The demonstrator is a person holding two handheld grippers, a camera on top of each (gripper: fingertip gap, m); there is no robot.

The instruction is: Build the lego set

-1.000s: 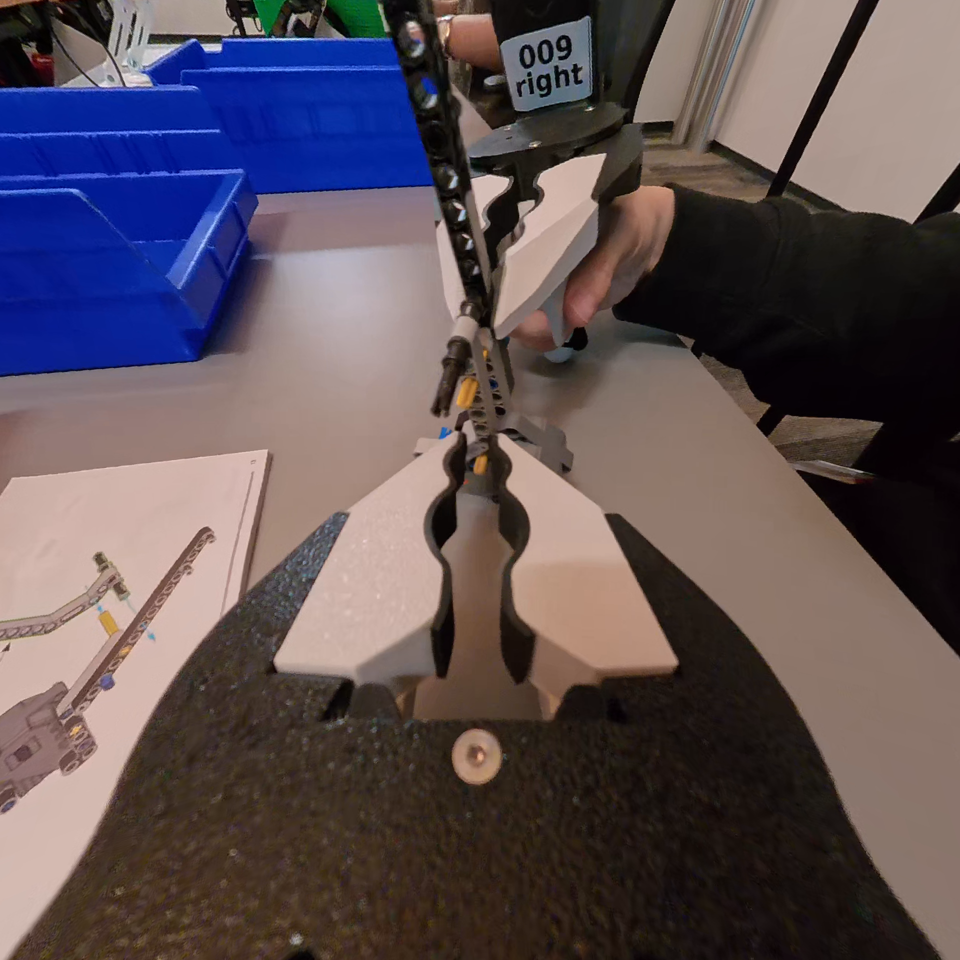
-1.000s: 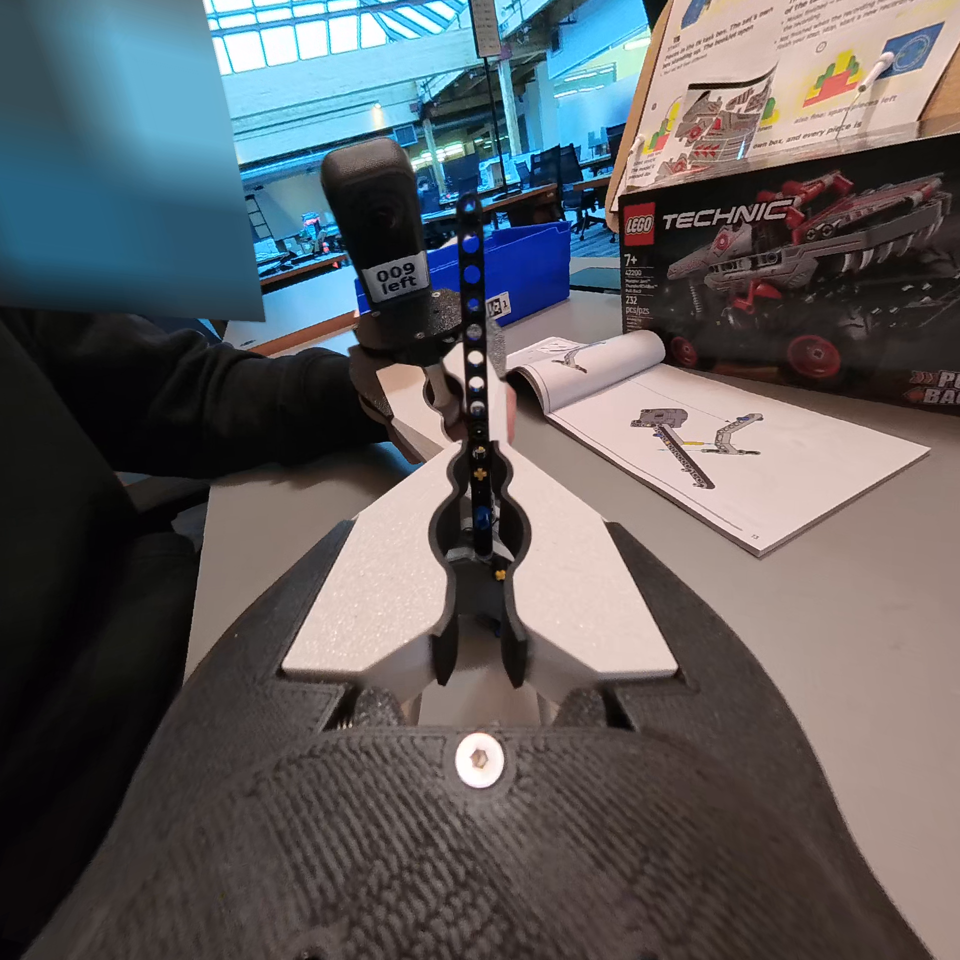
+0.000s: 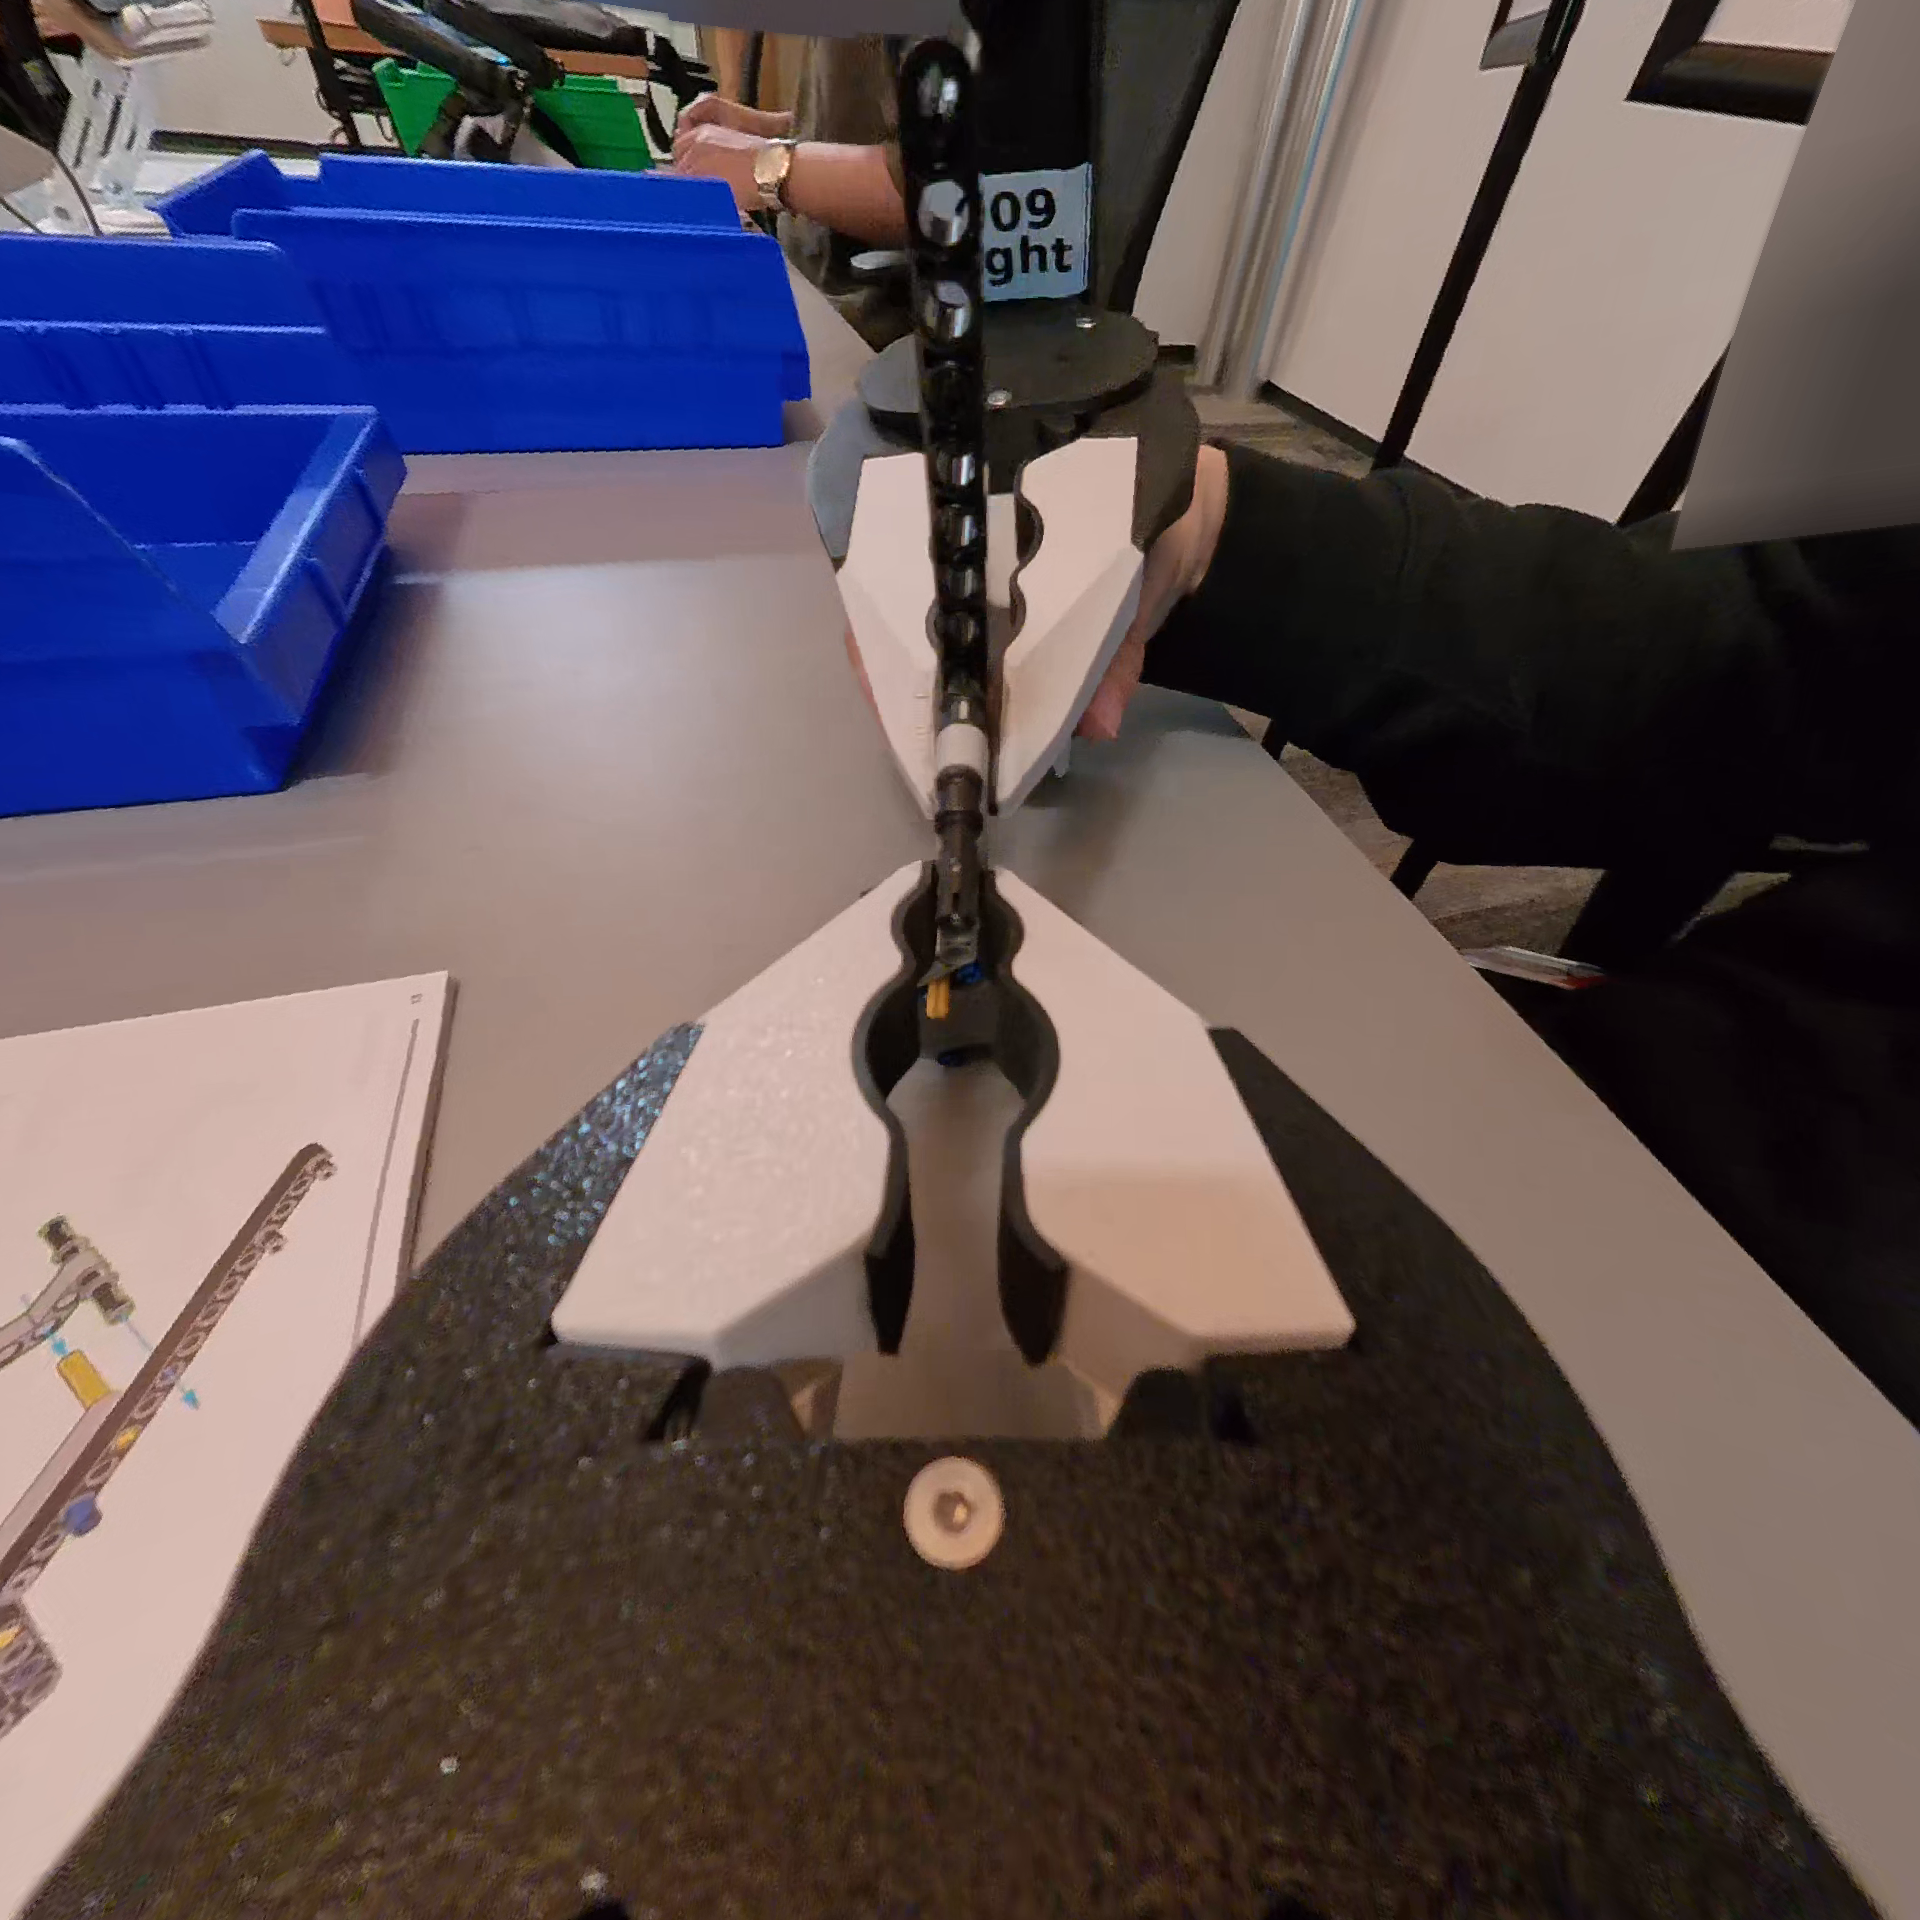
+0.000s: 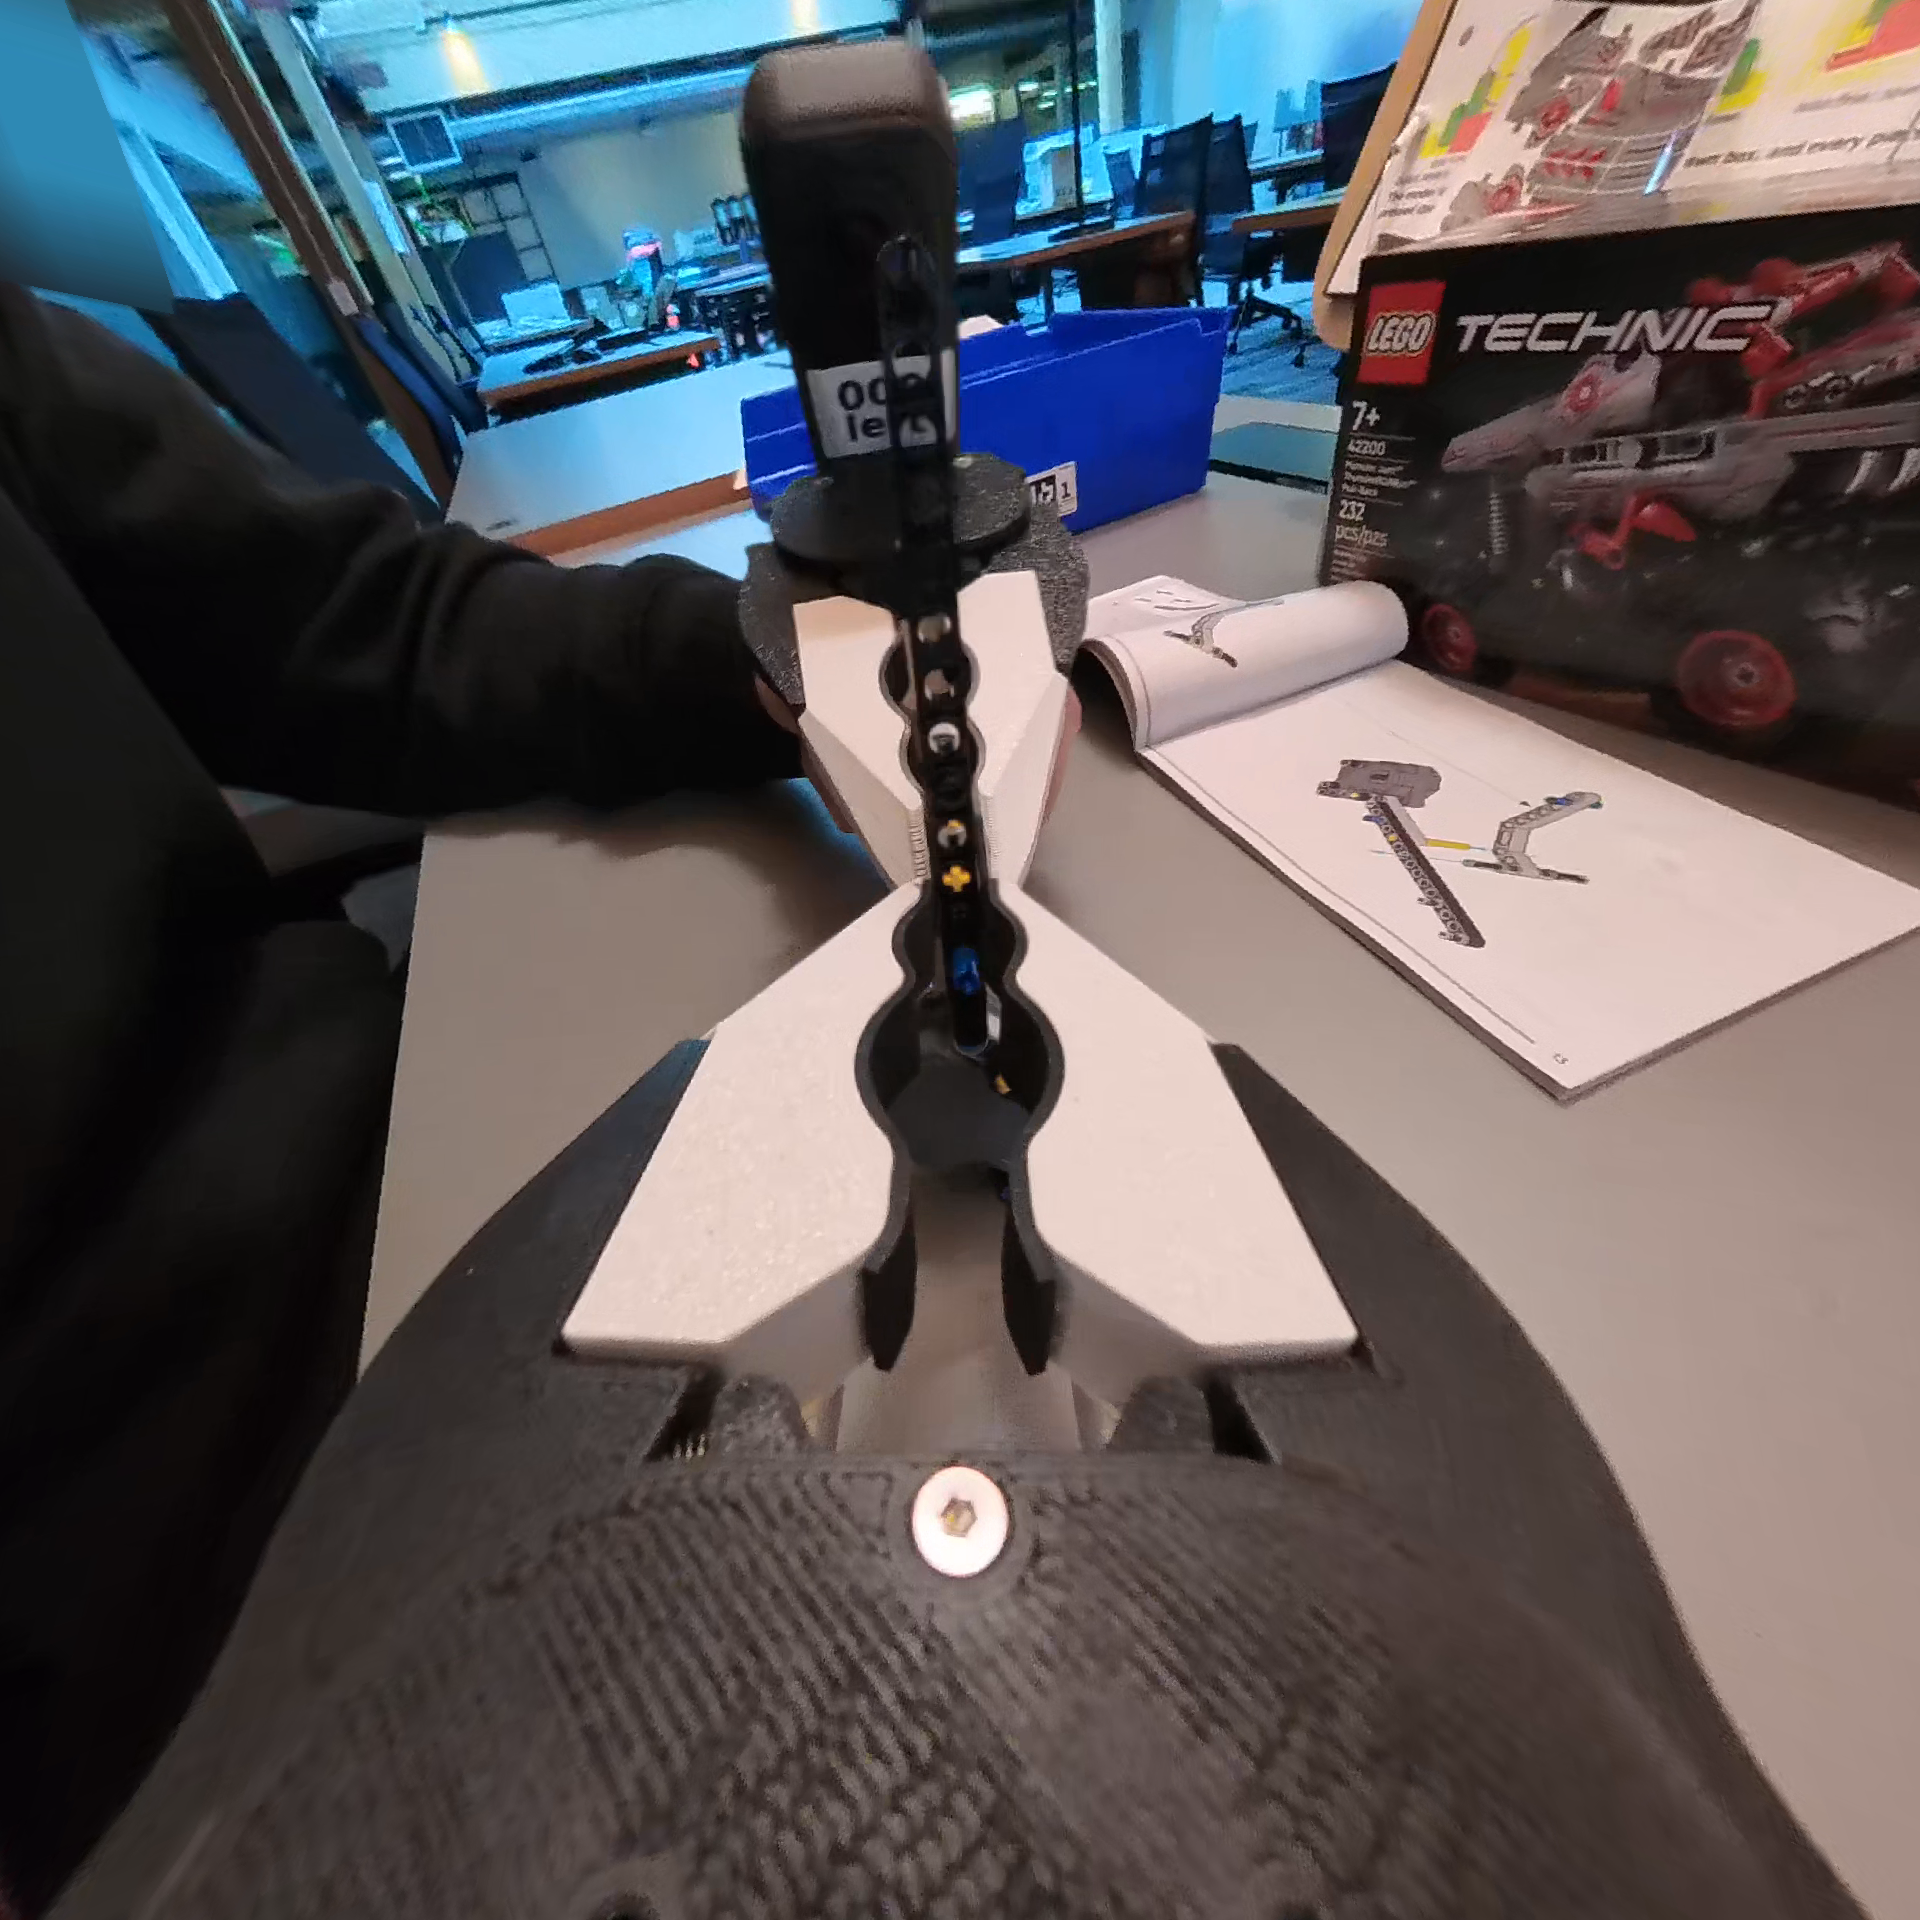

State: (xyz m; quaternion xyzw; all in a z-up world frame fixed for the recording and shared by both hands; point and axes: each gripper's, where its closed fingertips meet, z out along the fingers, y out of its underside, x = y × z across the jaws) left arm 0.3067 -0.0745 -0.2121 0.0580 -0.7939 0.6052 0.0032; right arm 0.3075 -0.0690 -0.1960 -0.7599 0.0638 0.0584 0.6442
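Two hand-held grippers meet tip to tip above a grey table (image 3: pixel 582 727), both pinching one Lego build; the left gripper (image 3: pixel 958 883) has its white fingers (image 3: pixel 790 1122) drawn nearly together, clamping the small grey block (image 3: pixel 961 1013) at the base of the build, which carries yellow and blue pins; the right gripper (image 4: pixel 961 904) is likewise almost closed, nipping the long black beam (image 4: pixel 940 727) low down, near a yellow cross-shaped pin; the beam stands upright toward 12 o'clock, rising between the two tools; an open instruction booklet (image 4: pixel 1538 862) lies at 2 o'clock in the right wrist view, with the set's box (image 4: pixel 1662 468) behind it; blue bins (image 3: pixel 208 520) sit at 10 o'clock in the left wrist view.
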